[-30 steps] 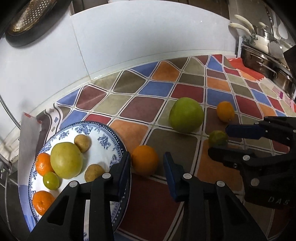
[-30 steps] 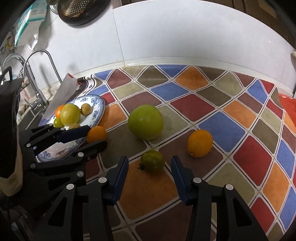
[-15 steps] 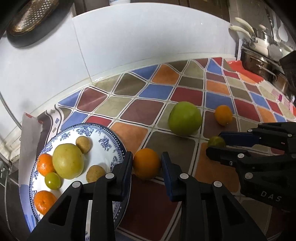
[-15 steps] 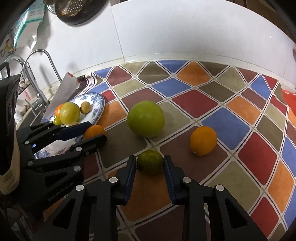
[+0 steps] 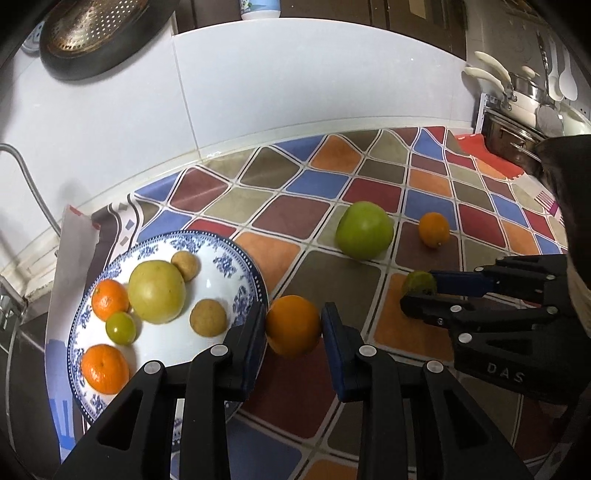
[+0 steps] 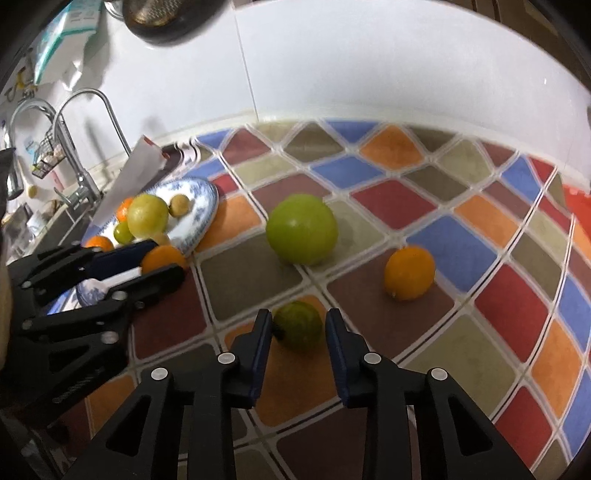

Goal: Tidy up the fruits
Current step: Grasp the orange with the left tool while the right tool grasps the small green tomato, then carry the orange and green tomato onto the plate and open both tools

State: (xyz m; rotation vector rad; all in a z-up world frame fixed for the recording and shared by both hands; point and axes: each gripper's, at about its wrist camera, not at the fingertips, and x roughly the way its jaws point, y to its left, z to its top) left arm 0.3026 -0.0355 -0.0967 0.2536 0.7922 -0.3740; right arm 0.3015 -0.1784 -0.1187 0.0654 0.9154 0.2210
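Note:
My left gripper (image 5: 293, 326) is shut on an orange (image 5: 293, 325), just right of the blue-patterned plate (image 5: 236, 266). The plate holds a yellow-green apple (image 5: 156, 291), two tangerines, a small green fruit and two brown fruits. My right gripper (image 6: 298, 330) is shut on a small dark-green citrus (image 6: 298, 329) that sits on the checkered mat. In the left wrist view the right gripper (image 5: 419, 295) shows at the right, with the green citrus (image 5: 418, 282) at its tips. A big green apple (image 6: 302, 234) and a second orange (image 6: 409, 273) lie on the mat beyond.
The colourful checkered mat (image 6: 424, 192) covers the counter up to a white tiled wall. A sink with taps (image 6: 79, 147) lies to the left past the plate. Pots and utensils (image 5: 524, 99) stand at the far right. A dark colander (image 5: 96, 33) hangs on the wall.
Both grippers closed: the left one onto the orange, the right one onto the small green citrus. The left gripper with its orange has drawn slightly up and away from the mat.

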